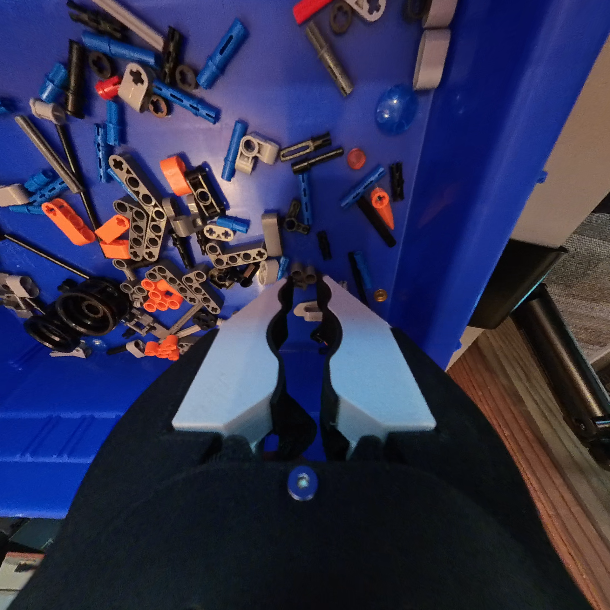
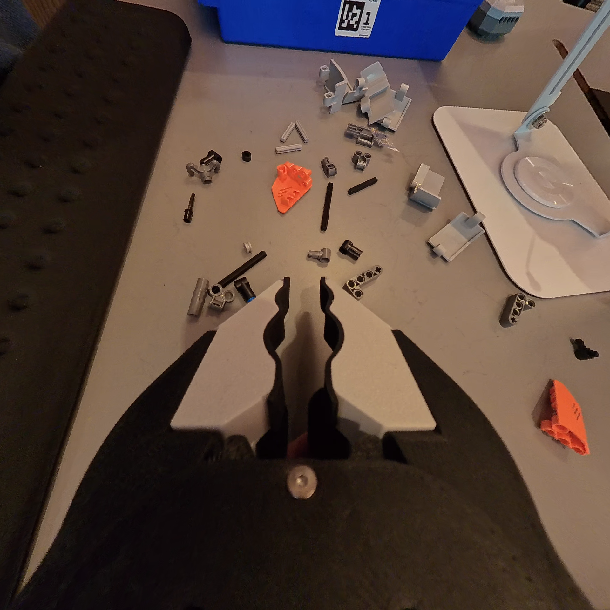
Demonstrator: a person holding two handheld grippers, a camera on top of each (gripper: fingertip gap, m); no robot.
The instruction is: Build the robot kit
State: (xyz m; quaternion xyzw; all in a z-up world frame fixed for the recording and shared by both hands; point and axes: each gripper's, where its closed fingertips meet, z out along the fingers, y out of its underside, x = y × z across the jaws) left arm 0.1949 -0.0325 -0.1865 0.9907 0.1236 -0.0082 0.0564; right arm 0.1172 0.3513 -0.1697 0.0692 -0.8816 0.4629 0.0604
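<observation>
My left gripper [image 1: 305,280] reaches down into a blue bin [image 1: 425,211] holding several loose grey, black, blue and orange building-set pieces. Its tips are closed on a small grey double-barrel connector [image 1: 303,272] near the bin's right wall. A black wheel [image 1: 90,310] lies to the left. My right gripper [image 2: 304,280] hangs narrowly open and empty over a grey table [image 2: 412,346]. A grey L-shaped beam [image 2: 363,282] lies just right of its tips. A small grey connector [image 2: 320,254] lies just ahead. A black pin piece [image 2: 244,288] lies to the left.
An orange panel [image 2: 290,186], black axles and grey panels [image 2: 366,92] lie spread on the table. The blue bin [image 2: 297,29] stands at the far edge. A white stand base [image 2: 528,257] is at the right, a black mat [image 2: 82,165] at the left and another orange panel [image 2: 564,422] at near right. My right fingertips sit around 40 centimeters from my left ones. My right tips are about 45 centimeters from the black wheel [image 1: 90,310], my left tips only 12 centimeters.
</observation>
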